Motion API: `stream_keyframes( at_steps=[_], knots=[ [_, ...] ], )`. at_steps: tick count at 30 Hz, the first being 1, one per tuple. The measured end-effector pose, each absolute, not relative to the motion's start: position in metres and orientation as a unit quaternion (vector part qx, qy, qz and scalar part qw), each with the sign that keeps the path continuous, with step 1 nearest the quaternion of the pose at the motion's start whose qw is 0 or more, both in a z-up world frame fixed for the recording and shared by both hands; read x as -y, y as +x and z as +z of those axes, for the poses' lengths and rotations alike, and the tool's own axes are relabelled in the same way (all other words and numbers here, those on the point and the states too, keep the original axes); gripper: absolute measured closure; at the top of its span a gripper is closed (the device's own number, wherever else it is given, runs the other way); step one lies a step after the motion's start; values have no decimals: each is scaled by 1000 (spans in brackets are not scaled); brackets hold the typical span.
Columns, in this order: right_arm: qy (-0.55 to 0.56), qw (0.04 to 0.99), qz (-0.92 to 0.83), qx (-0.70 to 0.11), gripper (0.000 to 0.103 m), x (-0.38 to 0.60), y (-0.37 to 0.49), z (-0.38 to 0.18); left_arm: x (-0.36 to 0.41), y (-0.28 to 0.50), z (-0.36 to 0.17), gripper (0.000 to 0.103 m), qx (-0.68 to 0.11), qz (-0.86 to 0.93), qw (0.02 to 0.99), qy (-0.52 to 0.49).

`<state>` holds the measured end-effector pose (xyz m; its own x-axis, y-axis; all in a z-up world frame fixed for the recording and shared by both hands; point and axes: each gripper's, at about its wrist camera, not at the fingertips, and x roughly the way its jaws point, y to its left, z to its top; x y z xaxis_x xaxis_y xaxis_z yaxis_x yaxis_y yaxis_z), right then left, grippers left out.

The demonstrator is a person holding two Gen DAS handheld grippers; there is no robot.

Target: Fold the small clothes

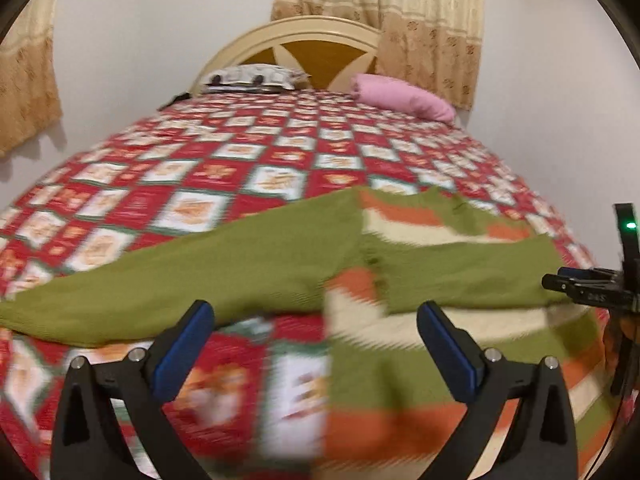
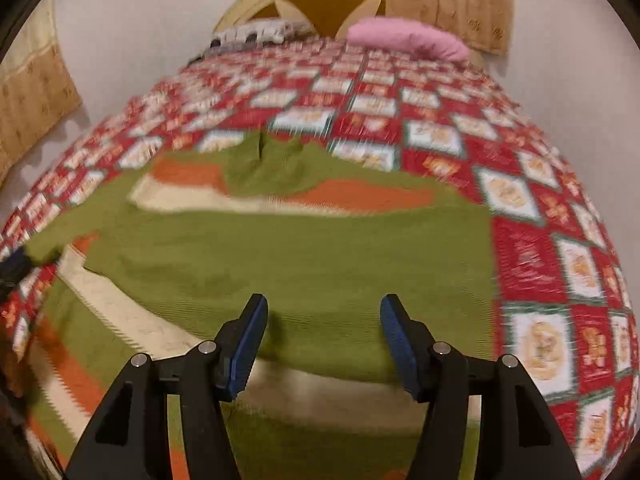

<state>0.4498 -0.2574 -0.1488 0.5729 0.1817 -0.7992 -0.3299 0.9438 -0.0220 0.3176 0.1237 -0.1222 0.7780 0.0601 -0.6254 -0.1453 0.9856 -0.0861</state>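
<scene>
A small green sweater (image 1: pixel 256 264) with orange and cream stripes lies on the bed. Its left sleeve stretches out to the left; the right sleeve (image 1: pixel 468 268) is folded across the body. My left gripper (image 1: pixel 316 316) is open and empty, just above the sweater's left edge. My right gripper (image 2: pixel 324 312) is open and empty over the folded green sleeve (image 2: pixel 304 256). The right gripper also shows at the right edge of the left wrist view (image 1: pixel 592 284). Both views are blurred by motion.
The bed has a red and white patchwork cover (image 1: pixel 248 160). A pink pillow (image 1: pixel 400 96) and a patterned pillow (image 1: pixel 252 78) lie by the headboard (image 1: pixel 316 48). Curtains (image 1: pixel 432 20) hang behind. The wall is close on the left.
</scene>
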Motion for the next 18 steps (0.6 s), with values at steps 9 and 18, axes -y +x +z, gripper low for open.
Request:
stream_keyframes(
  at_steps=[9, 18],
  knots=[
    [-75, 893, 135, -422, 34, 259, 446, -173, -230, 268, -130, 0, -333, 186, 921, -76],
    [-75, 899, 131, -411, 33, 259, 446, -174, -324, 234, -149, 16, -325, 274, 880, -213]
  ],
)
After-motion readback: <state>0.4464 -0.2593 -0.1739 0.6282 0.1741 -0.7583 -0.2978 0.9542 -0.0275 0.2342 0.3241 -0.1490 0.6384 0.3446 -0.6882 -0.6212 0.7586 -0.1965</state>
